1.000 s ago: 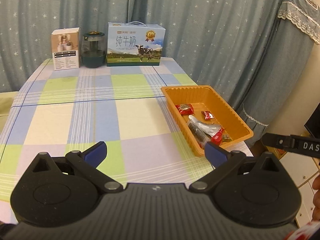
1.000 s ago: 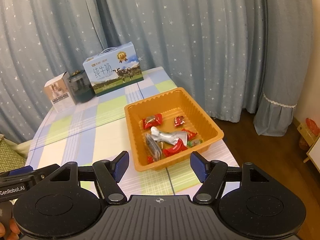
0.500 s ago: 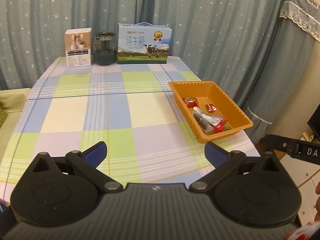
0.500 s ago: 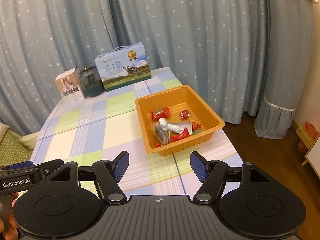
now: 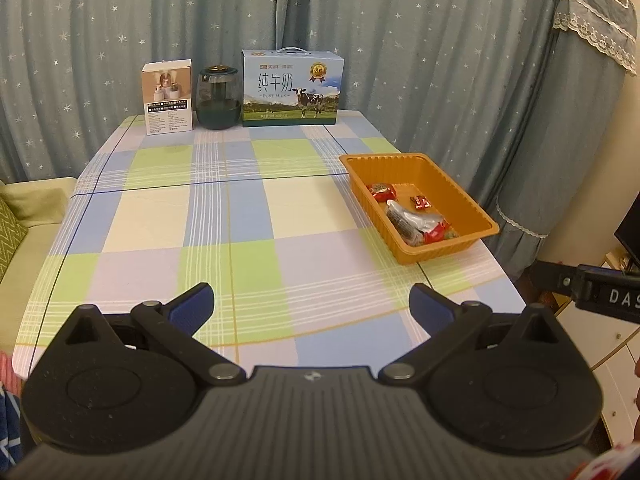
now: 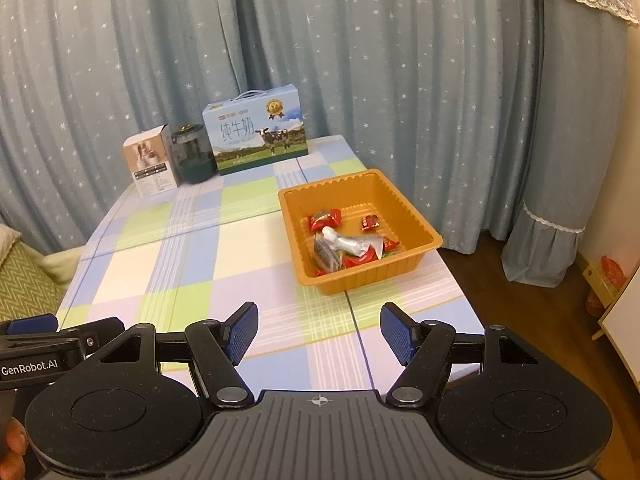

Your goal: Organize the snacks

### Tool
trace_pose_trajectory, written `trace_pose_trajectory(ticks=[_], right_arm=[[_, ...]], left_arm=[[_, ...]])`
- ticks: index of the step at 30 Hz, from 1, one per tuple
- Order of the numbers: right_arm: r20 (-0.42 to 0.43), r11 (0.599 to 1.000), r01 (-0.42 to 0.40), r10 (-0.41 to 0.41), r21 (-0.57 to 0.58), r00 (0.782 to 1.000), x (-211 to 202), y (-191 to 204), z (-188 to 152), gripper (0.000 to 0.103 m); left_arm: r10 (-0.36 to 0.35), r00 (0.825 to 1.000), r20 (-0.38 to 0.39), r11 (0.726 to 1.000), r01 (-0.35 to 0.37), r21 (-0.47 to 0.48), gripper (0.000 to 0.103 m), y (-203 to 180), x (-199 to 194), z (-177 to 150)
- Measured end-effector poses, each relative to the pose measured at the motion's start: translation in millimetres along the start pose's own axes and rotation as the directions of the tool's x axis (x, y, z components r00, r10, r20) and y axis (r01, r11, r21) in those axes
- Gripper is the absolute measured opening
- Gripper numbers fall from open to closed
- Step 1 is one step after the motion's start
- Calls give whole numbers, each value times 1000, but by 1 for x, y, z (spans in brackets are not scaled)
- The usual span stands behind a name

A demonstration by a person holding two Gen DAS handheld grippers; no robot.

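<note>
— Tool check first: the right tool (image 6: 318, 334) has its blue pads spread apart with nothing between them; the left tool (image 5: 312, 306) is spread wider, also empty.

— Where are the snacks?

— All in the orange tray (image 6: 416, 268) near the right edge of the bench (image 5: 248, 216): red-wrapped candies (image 6: 325, 218), a silver packet (image 6: 346, 243) and a dark one piled toward its near corner. None lie loose on the checked cloth.

— Which tool is nearer?

— The right; the tray sits almost straight ahead of it, its long side running away from the tool. From the left tool it lies well off to the right.

— Surroundings?

— Milk carton (image 5: 292, 87), glass jar (image 5: 218, 98) and small white box (image 5: 168, 98) stand along the far edge before starred blue curtains.
</note>
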State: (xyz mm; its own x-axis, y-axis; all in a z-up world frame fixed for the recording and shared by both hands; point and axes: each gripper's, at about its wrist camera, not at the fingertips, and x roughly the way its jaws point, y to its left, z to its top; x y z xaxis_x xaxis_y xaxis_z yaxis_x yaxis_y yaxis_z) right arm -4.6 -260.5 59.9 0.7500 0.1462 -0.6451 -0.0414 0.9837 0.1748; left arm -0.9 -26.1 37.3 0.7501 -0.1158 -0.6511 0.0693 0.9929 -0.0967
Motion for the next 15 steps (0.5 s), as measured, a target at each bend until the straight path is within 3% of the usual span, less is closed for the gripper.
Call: trace_pose_trajectory(ticks=[12,15], right_arm=[[-30,1000,-11,10,-16,999,-9,5,-15,68],[-31,1000,-5,5,-14,999,-8,4,-16,76]], left_arm=[[15,1000,3,1000,-15,10,103,-5,-12,-9],[10,1000,4,1000,-10,9,103,-4,-11,-10]])
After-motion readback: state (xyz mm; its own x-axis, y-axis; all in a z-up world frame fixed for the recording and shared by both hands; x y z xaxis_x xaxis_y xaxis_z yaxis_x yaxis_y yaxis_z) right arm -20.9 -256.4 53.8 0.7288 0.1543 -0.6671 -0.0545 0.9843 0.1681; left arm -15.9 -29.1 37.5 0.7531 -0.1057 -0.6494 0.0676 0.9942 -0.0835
